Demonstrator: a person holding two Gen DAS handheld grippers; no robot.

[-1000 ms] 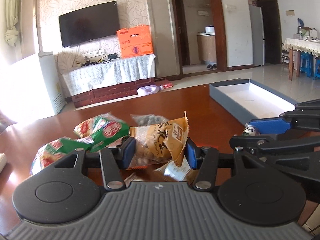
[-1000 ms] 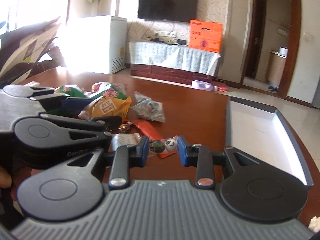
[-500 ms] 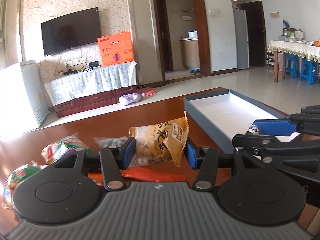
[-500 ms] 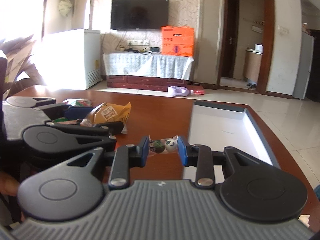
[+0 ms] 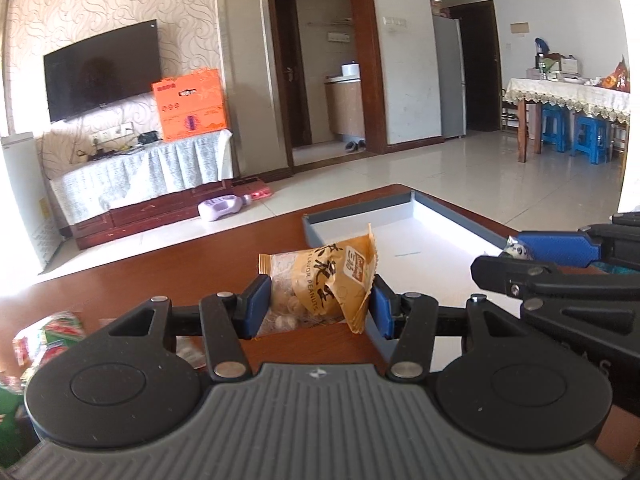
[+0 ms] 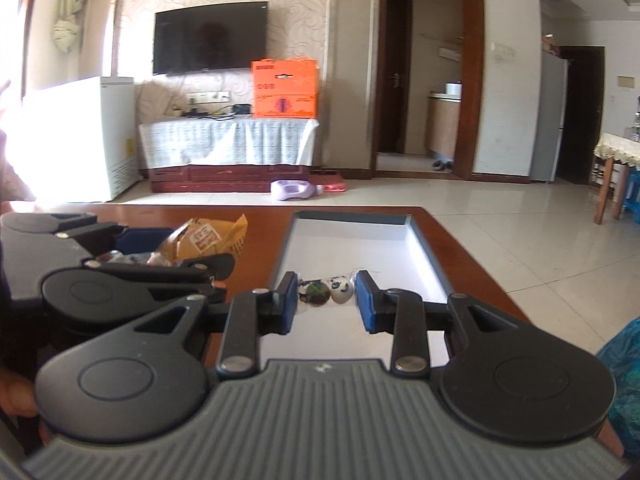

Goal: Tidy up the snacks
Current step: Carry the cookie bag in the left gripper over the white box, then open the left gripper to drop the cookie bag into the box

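On the far left of the left wrist view a heap of green and red snack packets (image 5: 44, 344) lies on the brown table (image 5: 160, 280); we take these as the pile not yet sorted.

Next comes our left gripper (image 5: 318, 306), its blue pads pinching the peanut packet (image 5: 320, 280) from both sides. The packet hangs clear of the table, just short of the near left corner of the tray (image 5: 448, 210). We hold it by its flanks so that it stays flat and can drop freely. Its long axis runs across the jaws, roughly level, the crimped end on the right tipped upward and a little toward the tray.

Further right is the grey-rimmed tray, its white floor bare apart from what hangs over it. It lies lengthwise away from us, so both hands can reach in from the near end.

At the right, our right gripper (image 6: 326, 298) pinches a small clear candy wrapper (image 6: 326, 290), one dark sweet and one white panda-faced sweet side by side. The two sit in a row across the jaws, so the wrapper's long axis also runs side to side. It hangs over the near part of the tray floor, seemingly above it, not resting on it. We judge both snacks are ready for release, the candy first.
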